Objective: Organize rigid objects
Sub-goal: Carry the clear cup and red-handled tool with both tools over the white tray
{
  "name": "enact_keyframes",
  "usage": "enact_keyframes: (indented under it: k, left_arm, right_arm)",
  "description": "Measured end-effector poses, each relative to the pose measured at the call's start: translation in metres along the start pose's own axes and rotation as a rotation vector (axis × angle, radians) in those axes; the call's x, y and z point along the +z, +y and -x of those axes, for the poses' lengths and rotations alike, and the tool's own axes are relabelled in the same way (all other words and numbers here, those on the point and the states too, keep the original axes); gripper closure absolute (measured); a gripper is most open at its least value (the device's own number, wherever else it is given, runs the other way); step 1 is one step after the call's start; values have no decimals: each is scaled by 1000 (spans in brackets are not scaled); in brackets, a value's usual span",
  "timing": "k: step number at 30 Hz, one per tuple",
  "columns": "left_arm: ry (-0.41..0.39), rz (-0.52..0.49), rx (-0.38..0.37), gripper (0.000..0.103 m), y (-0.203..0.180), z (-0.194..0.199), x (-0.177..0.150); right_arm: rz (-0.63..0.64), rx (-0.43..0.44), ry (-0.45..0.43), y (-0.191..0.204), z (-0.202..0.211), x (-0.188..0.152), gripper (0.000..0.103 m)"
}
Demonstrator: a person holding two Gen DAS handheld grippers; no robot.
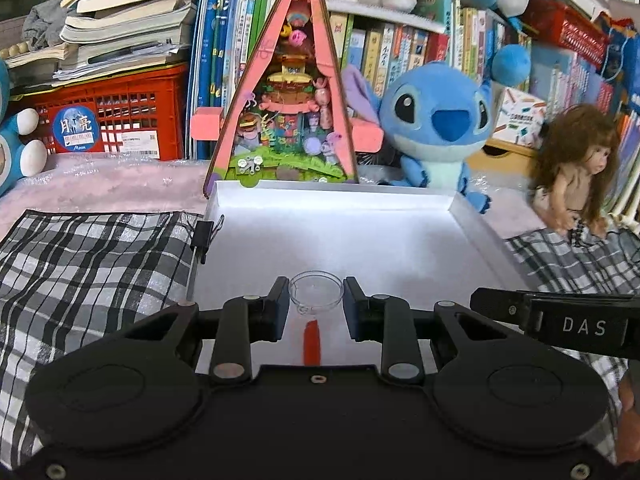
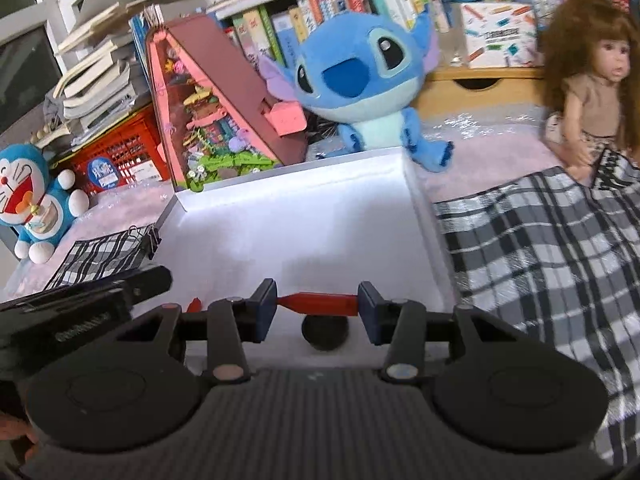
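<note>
White tray (image 1: 332, 236) – both tools angled down, each gripping.

Bright, even indoor light, glare on the white tray (image 1: 280, 200), fisheye-bent edges, slight blur in the right view.

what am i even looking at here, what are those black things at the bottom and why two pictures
The black things are hand-held tongs, one in each of a person's hands, each with a camera looking along its fingers. That gives two pictures: one from the left hand, one from the right. Both hang over a white tray on a checked cloth, with toys and books behind. The left tongs grip a small clear round container. The right tongs grip a red pen-like piece end to end. Another red piece shows below the left tongs.
</note>
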State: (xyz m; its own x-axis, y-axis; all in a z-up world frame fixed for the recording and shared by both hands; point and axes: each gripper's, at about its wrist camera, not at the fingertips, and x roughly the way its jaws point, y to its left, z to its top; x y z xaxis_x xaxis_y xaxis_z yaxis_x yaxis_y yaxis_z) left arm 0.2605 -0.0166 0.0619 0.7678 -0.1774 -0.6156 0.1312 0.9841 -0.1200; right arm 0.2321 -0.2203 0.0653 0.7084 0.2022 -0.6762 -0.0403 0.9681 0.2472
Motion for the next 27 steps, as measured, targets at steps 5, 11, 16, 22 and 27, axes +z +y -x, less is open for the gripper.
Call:
enact_keyframes:
  k: [5,11,16,22,27]
  left_arm:
    - [16,13,14,76,4,-18,2]
    - [31,1,35,76,5,-31,4]
    - [48,6,42,76,5,-41,1]
    - [57,-2,40,76,0,-49,-3]
    - [62,-22,48,76,-3,-53,-8]
  right_arm:
    - [40,-28,20,7,-20,6,53]
    - [61,-55,44,9,-36,9,53]
    - [64,-58,60,6,-44,8,53]
    - [58,-58,68,5,-51,7,53]
    - [66,-63,68,4,-53,6,53]
